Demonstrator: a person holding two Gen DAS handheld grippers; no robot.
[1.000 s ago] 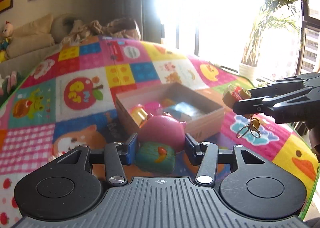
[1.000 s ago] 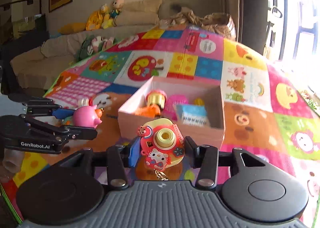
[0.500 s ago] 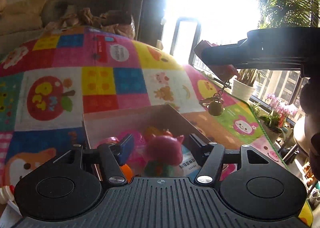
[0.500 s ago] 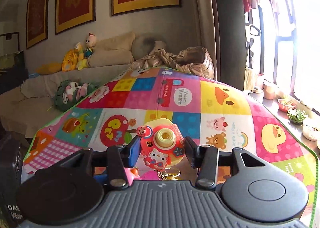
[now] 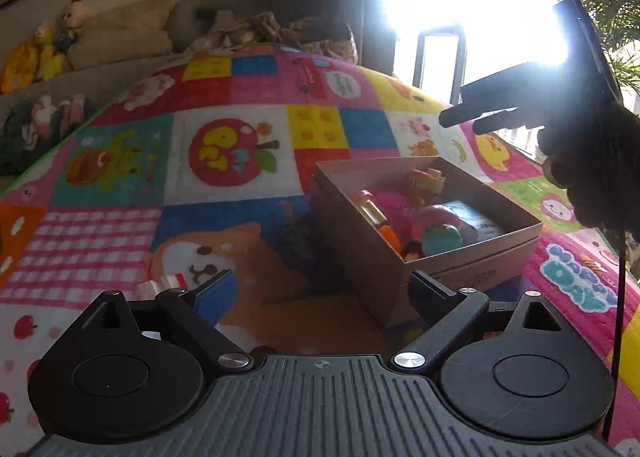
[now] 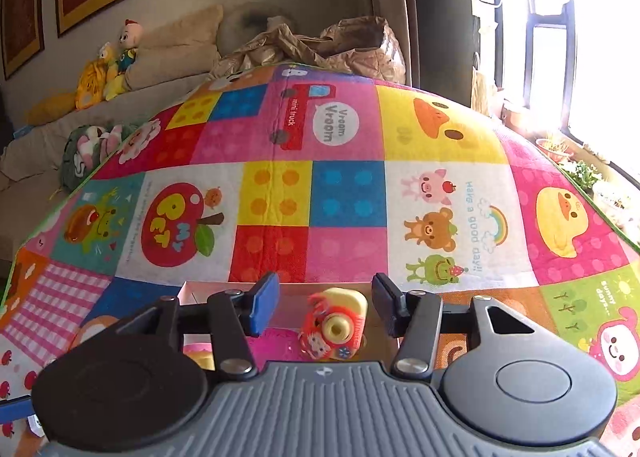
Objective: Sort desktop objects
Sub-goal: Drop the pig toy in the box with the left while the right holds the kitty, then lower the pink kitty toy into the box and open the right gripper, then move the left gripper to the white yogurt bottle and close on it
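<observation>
- Left gripper (image 5: 320, 289): we see jaws just spread wide, nothing between; cardboard box (image 5: 360, 253) of toys right of center.
- Right gripper (image 6: 325, 303): jaws just parted, toy camera (image 6: 334, 325) loose between them, lower center, over the box.

We find the patchwork mat (image 5: 240, 161) wide open to the left of the cardboard box (image 5: 372, 257). The box walls stand as the one obstacle low ahead of our left gripper (image 5: 320, 293), and toys fill most of its floor. Above the box's far right corner our right gripper (image 5: 464, 117) and its gloved hand (image 5: 592, 169) block the way. Beyond the box, the mat lies clear to the sofa (image 6: 168, 57).
</observation>
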